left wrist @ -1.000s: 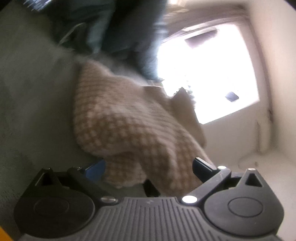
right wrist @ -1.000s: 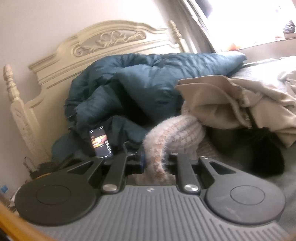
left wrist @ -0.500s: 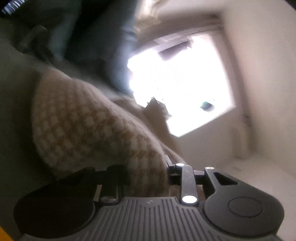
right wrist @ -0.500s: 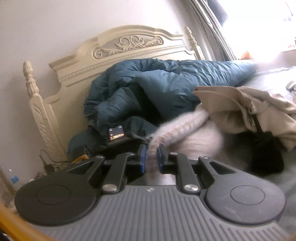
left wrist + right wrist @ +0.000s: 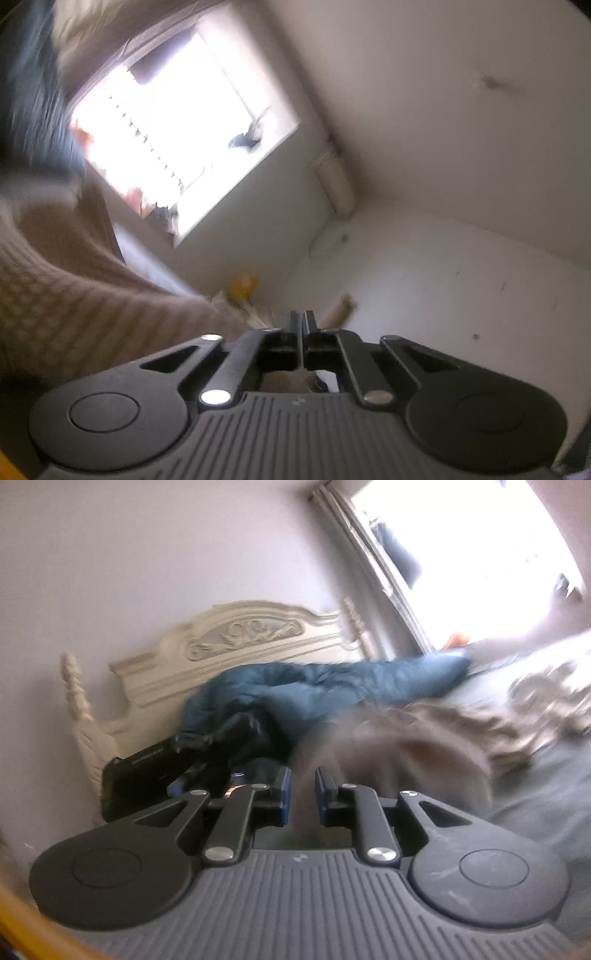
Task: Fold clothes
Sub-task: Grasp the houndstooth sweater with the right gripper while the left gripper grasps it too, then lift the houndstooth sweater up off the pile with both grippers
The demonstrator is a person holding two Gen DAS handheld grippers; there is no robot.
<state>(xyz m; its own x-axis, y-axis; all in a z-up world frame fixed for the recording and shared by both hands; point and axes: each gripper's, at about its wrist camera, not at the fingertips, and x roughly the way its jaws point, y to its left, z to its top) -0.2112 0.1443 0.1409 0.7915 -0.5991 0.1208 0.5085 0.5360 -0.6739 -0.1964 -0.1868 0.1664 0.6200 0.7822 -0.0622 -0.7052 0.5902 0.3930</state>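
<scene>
Left gripper (image 5: 302, 320) clenched on fuzzy beige checked knit sweater (image 5: 74, 295). Right gripper (image 5: 302, 781) grasping same blurred sweater (image 5: 406, 760) above grey bed sheet (image 5: 546, 794).

Bright window (image 5: 177, 136), carved cream headboard (image 5: 236, 642)

Home bedroom: carved headboard (image 5: 243, 642), teal duvet (image 5: 332, 686), window (image 5: 177, 129).

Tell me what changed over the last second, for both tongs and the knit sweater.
The left tongs, open a second ago, closed on the knit sweater and swung up toward the window. The right tongs kept their grip on the sweater and lifted it, its fabric now blurred. The blue duvet and headboard stayed put.
</scene>
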